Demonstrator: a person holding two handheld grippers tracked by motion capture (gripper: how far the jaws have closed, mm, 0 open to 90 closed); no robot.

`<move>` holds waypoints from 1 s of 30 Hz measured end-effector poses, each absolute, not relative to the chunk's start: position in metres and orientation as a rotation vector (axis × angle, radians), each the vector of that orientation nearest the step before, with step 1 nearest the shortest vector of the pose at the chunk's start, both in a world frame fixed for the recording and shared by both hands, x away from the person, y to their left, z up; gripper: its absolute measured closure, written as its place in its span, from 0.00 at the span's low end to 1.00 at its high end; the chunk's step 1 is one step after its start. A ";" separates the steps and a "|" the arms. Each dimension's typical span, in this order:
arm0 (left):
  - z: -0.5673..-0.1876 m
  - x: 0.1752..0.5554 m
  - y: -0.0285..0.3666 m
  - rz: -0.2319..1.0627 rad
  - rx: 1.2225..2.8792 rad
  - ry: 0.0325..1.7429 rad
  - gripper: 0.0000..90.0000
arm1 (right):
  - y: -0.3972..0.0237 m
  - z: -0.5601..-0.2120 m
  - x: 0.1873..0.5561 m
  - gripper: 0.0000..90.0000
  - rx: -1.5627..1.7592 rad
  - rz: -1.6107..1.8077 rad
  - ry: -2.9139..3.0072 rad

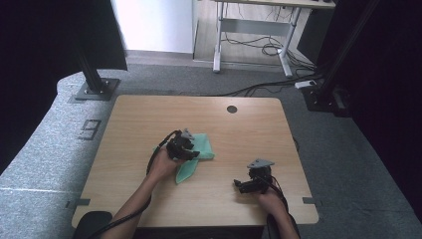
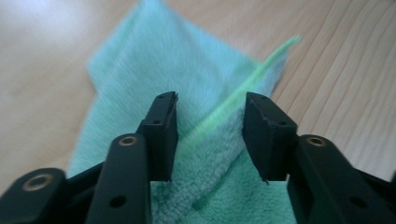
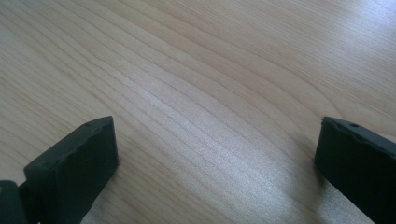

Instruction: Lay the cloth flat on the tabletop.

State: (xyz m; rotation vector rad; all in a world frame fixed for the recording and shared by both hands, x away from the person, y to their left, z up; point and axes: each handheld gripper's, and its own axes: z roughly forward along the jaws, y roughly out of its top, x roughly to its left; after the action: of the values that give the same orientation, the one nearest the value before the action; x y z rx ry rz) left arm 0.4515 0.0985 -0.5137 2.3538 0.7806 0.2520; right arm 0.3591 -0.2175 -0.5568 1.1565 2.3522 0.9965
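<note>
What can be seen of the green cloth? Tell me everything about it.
The green cloth is a small mint-green towel of fluffy, looped fabric with a brighter green stitched hem. It lies folded over itself near the middle of the wooden table, one flap crossing another so the hem runs diagonally across the top. The left gripper is right above it, jaws apart on either side of that hem with the pads not pressing it. The right gripper rests apart from it.

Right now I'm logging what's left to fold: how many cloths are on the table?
1. A green cloth lies folded near the middle of the table, under the left gripper, whose open jaws straddle its fold. The right gripper rests apart on bare wood.
</note>
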 end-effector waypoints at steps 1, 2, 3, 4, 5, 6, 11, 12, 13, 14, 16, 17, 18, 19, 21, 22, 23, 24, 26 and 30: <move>-0.519 0.452 0.098 0.248 2.364 0.793 0.66 | -0.217 -0.557 0.359 0.00 1.157 0.997 2.352; -0.522 0.453 0.099 0.246 2.373 0.801 0.72 | -0.217 -0.557 0.359 0.00 1.157 0.997 2.352; -0.524 0.453 0.099 0.234 2.366 0.809 0.77 | -0.217 -0.557 0.359 0.00 1.156 0.996 2.353; -0.525 0.454 0.099 0.212 2.351 0.817 0.82 | -0.217 -0.557 0.359 0.00 1.157 0.997 2.352; -0.525 0.454 0.100 0.208 2.344 0.822 0.87 | -0.217 -0.557 0.359 0.00 1.157 0.997 2.352; -0.524 0.454 0.099 0.212 2.341 0.827 0.90 | -0.217 -0.557 0.359 0.00 1.157 0.997 2.352; -0.515 0.454 0.100 0.236 2.317 0.816 0.95 | -0.217 -0.557 0.359 0.00 1.156 0.997 2.352; -0.513 0.454 0.100 0.238 2.307 0.821 0.95 | -0.217 -0.557 0.359 0.00 1.158 0.997 2.351; -0.511 0.454 0.101 0.241 2.299 0.821 0.95 | -0.217 -0.557 0.359 0.00 1.158 0.997 2.350; -0.509 0.455 0.102 0.245 2.284 0.824 0.95 | -0.217 -0.557 0.359 0.00 1.161 0.997 2.350; -0.505 0.455 0.104 0.253 2.270 0.824 0.95 | -0.215 -0.555 0.361 0.03 1.169 0.987 2.354; -0.503 0.455 0.105 0.258 2.265 0.824 0.95 | -0.213 -0.554 0.362 0.05 1.167 0.984 2.359; -0.501 0.455 0.106 0.262 2.260 0.827 0.95 | -0.212 -0.553 0.363 0.06 1.169 0.980 2.363; -0.500 0.456 0.107 0.263 2.257 0.826 0.95 | -0.210 -0.552 0.364 0.07 1.169 0.975 2.369; -0.498 0.456 0.109 0.272 2.248 0.829 0.95 | -0.204 -0.551 0.367 0.08 1.161 0.967 2.384; -0.497 0.456 0.110 0.278 2.245 0.832 0.95 | -0.200 -0.551 0.369 0.08 1.158 0.970 2.391; -0.496 0.456 0.111 0.280 2.240 0.834 0.95 | -0.196 -0.550 0.371 0.09 1.151 0.977 2.400; -0.495 0.456 0.111 0.280 2.237 0.835 0.95 | -0.192 -0.549 0.373 0.09 1.140 0.982 2.411; -0.493 0.457 0.113 0.279 2.232 0.837 0.95 | -0.183 -0.546 0.375 0.09 1.124 1.000 2.420; -0.491 0.457 0.113 0.281 2.229 0.832 0.95 | -0.163 -0.538 0.385 0.09 1.091 1.050 2.434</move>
State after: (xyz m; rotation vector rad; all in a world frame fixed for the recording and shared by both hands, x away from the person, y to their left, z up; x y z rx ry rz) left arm 0.4573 0.1134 -0.4914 2.2292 0.8315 0.2806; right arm 0.3845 -0.1633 -0.5385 1.0908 2.4341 1.0496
